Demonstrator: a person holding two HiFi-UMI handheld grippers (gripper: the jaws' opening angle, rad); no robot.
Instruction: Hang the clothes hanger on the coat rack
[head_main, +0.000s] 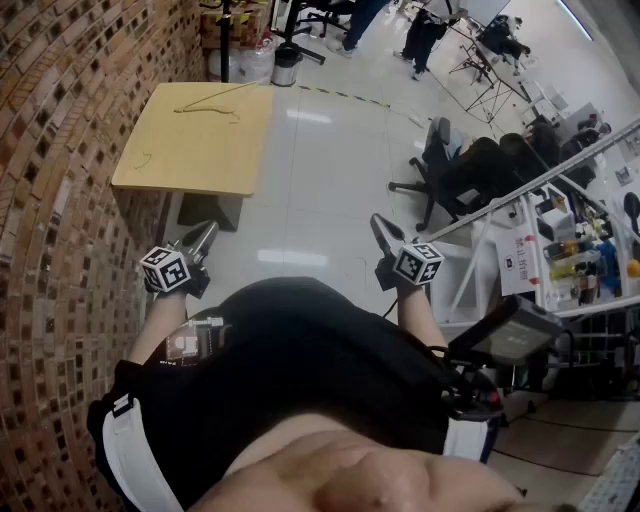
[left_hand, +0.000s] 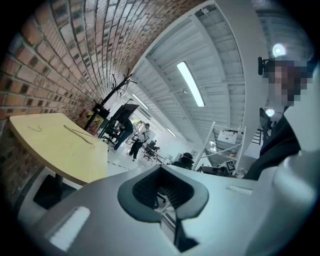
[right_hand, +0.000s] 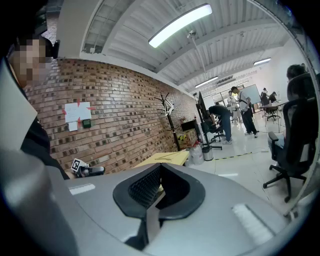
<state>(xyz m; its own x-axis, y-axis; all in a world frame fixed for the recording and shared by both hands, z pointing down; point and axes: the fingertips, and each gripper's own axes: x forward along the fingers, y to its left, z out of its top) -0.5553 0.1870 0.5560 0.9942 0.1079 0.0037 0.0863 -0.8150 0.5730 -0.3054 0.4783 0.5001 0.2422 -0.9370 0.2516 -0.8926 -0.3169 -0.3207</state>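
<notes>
A thin wire clothes hanger (head_main: 210, 105) lies on the far part of a light wooden table (head_main: 200, 150); it also shows as a fine line on the tabletop in the left gripper view (left_hand: 80, 134) and in the right gripper view (right_hand: 167, 156). The black coat rack (left_hand: 120, 87) stands by the brick wall behind the table, branches up (right_hand: 167, 107). My left gripper (head_main: 205, 238) is held near my body, well short of the table, shut with nothing in it (left_hand: 162, 192). My right gripper (head_main: 380, 228) is level with it to the right, also shut and empty (right_hand: 157, 187).
A brick wall (head_main: 50, 200) runs along the left. A small bent wire (head_main: 143, 160) lies on the table's near left. Black office chairs (head_main: 455, 170) and a metal shelf unit (head_main: 560, 250) stand to the right. A bin (head_main: 287, 62) and people are at the back.
</notes>
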